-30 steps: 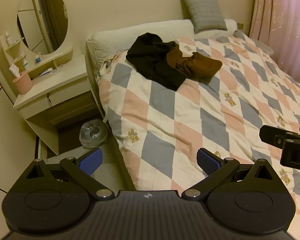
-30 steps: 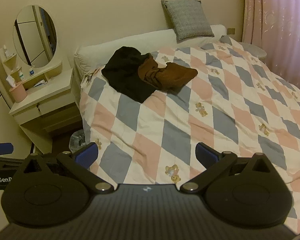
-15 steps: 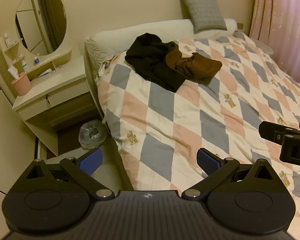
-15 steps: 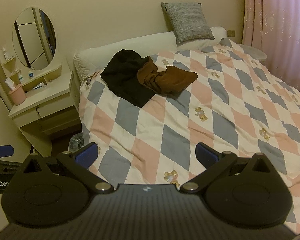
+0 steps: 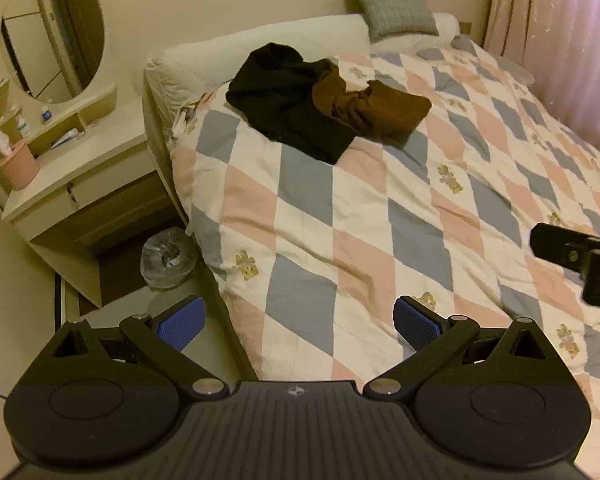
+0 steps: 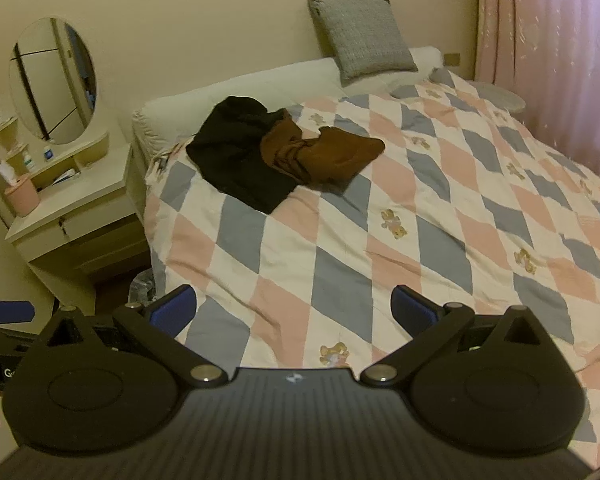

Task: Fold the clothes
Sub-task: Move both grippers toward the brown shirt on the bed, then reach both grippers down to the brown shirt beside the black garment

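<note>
Your left gripper [image 5: 298, 322] had its blue-padded jaws spread wide with nothing between them, hanging over the near left edge of the bed, where the pink, grey and white diamond-patterned quilt [image 5: 340, 216] dropped toward the floor. Your right gripper [image 6: 294, 308] was likewise wide apart and empty, above the quilt's near part.

Well ahead of both sets of jaws, near the white padded headboard [image 5: 260, 38], the crumpled black garment [image 5: 284, 100] lay with the rumpled brown garment [image 5: 376, 108] touching and partly overlapping its right side. Between jaws and clothes the quilt lay flat and uncluttered, and it ran open to the right toward the pink curtain [image 6: 548, 40].

Left of your left jaws sat the cream bedside vanity with an oval mirror [image 5: 76, 160] and a plastic-lined waste bin [image 5: 166, 258] close by the bed's edge.
</note>
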Action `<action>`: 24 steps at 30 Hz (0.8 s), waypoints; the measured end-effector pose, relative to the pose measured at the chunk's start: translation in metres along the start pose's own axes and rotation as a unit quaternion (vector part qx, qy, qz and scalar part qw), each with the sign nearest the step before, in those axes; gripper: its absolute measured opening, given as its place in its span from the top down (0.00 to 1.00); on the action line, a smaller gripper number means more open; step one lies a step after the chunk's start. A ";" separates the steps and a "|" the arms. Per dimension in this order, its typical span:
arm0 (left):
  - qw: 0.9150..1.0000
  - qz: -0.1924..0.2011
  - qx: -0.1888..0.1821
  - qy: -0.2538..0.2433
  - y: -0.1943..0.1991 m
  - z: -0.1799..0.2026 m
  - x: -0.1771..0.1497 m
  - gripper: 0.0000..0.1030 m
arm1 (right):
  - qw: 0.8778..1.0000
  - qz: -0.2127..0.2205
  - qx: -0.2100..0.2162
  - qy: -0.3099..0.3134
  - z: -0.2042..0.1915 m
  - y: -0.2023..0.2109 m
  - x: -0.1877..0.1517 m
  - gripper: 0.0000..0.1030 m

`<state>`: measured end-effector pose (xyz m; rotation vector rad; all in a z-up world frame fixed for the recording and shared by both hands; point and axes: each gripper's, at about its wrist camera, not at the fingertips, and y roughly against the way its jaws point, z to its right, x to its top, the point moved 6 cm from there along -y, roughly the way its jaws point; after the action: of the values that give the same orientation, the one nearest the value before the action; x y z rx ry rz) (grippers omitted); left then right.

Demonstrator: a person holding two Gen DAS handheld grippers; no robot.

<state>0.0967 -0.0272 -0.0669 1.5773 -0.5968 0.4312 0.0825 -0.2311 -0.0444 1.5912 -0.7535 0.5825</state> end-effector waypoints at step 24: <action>0.989 -0.022 -0.088 -0.117 -0.279 -0.018 0.213 0.07 | 0.983 -0.102 -0.044 -0.146 0.019 -0.284 0.071 0.27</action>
<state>0.4362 -0.0260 -0.1588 1.4777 -0.7568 0.1543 0.3406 -0.2403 -0.1829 1.6668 -0.8076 0.1654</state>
